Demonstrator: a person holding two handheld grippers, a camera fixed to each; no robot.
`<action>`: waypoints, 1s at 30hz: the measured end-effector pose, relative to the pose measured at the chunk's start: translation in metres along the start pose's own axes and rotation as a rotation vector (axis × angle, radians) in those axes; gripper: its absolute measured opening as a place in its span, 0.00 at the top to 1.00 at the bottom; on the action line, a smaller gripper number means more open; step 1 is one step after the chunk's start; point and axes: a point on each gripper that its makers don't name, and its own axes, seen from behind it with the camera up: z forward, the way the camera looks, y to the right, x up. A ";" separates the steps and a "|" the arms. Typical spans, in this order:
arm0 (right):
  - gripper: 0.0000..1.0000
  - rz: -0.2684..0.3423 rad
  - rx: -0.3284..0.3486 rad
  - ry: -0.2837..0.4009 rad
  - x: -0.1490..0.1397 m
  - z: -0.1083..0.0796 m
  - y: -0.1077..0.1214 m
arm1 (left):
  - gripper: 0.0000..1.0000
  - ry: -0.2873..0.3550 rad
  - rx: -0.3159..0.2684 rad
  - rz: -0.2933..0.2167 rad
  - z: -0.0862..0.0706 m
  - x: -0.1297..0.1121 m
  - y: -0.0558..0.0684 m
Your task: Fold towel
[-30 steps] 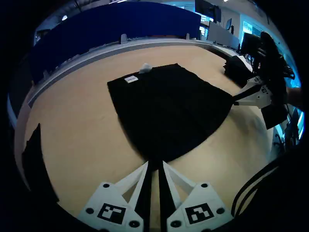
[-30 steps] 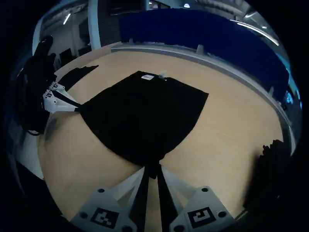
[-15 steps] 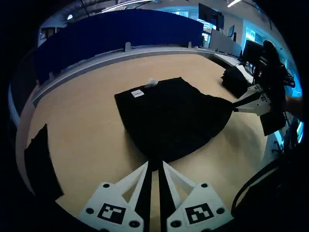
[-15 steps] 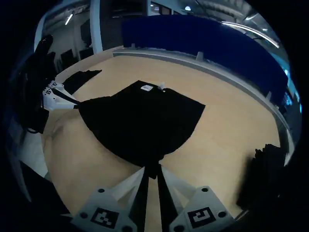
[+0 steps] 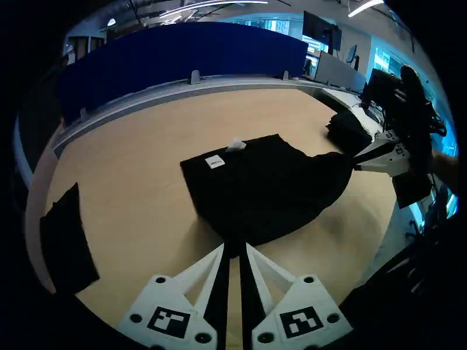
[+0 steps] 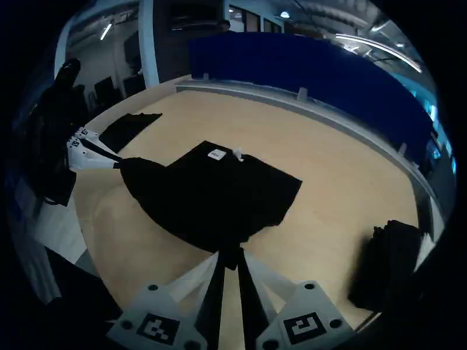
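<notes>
A black towel lies on the wooden table, its far edge flat and bearing a white label. The near side hangs lifted between two corners. My left gripper is shut on one near corner. In the left gripper view my right gripper pinches the other corner at the right, held by a hand. In the right gripper view the towel sags toward my right gripper, which is shut on its corner, and my left gripper holds the corner at the left.
A stack of folded black cloth sits at the table's right end, seen also as the stack. A single flat black cloth lies at the left end. A blue partition runs along the table's far edge.
Both grippers have risen with their towel corners. The near half of the towel has come off the table and sags, and the towel looks smaller and more bunched.
</notes>
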 end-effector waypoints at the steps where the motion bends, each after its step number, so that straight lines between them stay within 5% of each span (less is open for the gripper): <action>1: 0.85 -0.003 0.002 -0.001 0.000 -0.003 -0.001 | 0.89 0.000 -0.001 -0.003 -0.003 0.000 0.001; 14: 0.85 0.009 0.025 -0.031 -0.006 -0.029 -0.016 | 0.89 -0.010 -0.013 -0.033 -0.035 -0.002 0.015; 30: 0.85 0.021 0.021 -0.052 -0.003 -0.016 -0.004 | 0.89 0.009 -0.008 -0.037 -0.018 0.014 0.007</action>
